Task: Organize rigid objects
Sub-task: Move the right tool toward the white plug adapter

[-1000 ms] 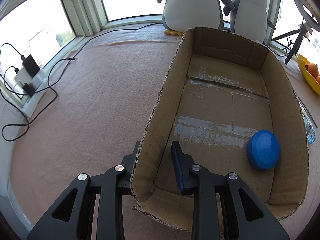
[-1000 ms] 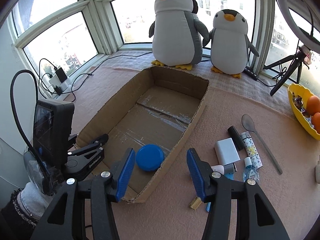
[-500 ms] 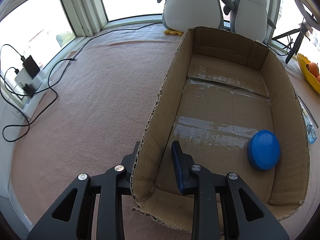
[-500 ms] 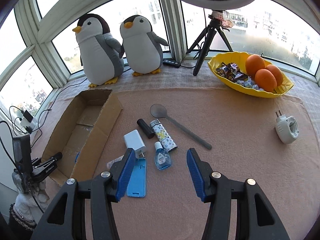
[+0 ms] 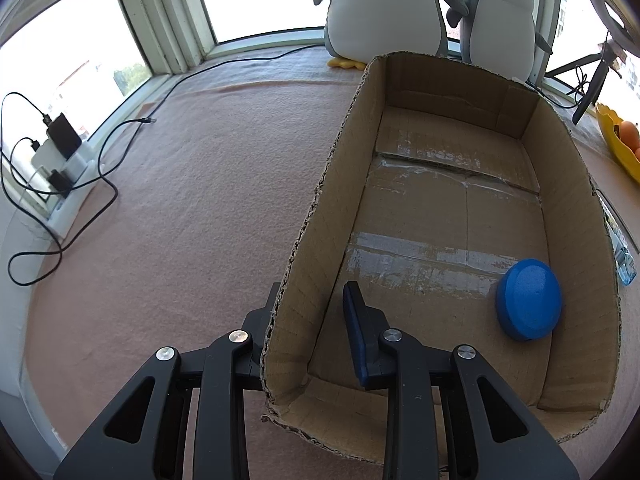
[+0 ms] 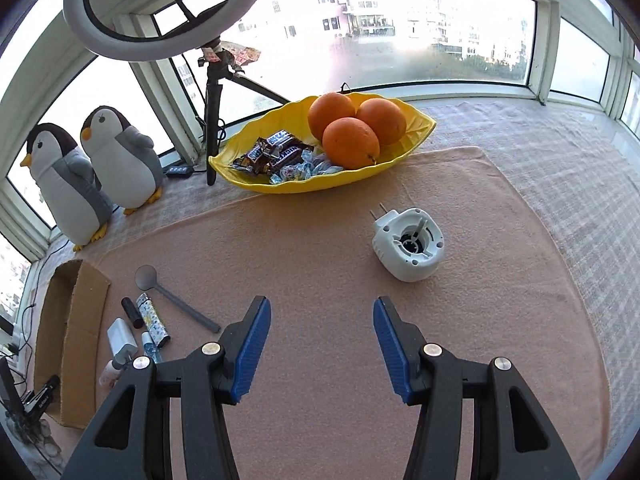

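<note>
Resting in the yellow dish: three oranges.

Left gripper's outer finger behind cardboard box wall; yellow bowl cut off.

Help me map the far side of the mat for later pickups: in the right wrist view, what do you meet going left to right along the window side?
Larger plush penguin → smaller plush penguin → tripod → yellow dish with candy bars, then oranges.
</note>
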Demonstrator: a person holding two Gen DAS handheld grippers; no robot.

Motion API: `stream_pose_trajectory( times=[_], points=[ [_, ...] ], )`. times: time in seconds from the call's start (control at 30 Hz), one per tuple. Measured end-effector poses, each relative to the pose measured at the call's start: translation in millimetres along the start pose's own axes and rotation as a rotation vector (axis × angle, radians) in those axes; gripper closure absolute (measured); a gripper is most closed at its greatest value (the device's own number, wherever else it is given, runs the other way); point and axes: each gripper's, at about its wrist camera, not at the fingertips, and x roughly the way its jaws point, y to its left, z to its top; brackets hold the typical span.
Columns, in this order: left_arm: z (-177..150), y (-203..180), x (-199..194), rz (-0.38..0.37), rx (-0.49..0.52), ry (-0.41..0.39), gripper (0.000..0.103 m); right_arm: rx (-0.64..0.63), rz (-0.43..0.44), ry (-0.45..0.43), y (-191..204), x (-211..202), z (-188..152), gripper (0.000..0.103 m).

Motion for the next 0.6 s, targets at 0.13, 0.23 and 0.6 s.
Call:
stream_pose_trajectory(
  times=[0.13,0.23,0.6],
  points=[
    [0,0,0,0.002,0.001,0.000,0.075,0.095,-0.012,0.029,-37,17,10,0.054],
    [0,-1,-1,0.006,0.002,0.001,0.075,0.154,-0.015,0.052,-58,30,14,0.054],
    [0,-1,-1,0.018,0.005,0.004,0.075,0.209,-0.026,0.083,-84,61,33,0.056]
  ],
)
